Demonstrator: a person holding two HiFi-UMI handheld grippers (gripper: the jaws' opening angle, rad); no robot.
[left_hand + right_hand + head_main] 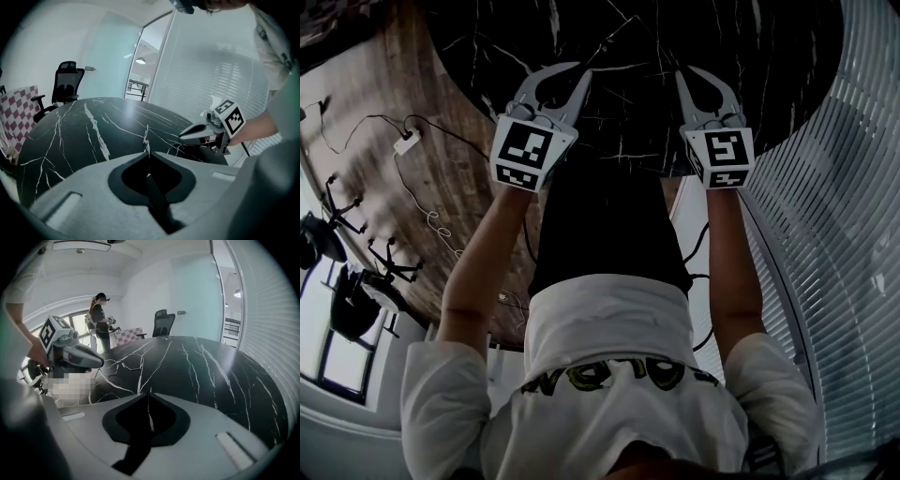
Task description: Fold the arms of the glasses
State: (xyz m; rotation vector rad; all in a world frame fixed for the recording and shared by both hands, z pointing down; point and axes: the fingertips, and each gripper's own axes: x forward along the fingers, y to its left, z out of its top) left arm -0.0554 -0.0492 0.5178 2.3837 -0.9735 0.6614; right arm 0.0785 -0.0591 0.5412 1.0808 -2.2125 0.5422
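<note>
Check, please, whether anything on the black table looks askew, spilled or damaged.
Nothing stands out. The glasses lie flat on the black marble table, with no spill or visible damage. The white lines are the marble's veins, not cracks. The glasses show too small to judge finer faults.

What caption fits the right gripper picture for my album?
Shut right gripper over black marble table, thin wire glasses lying ahead.
</note>
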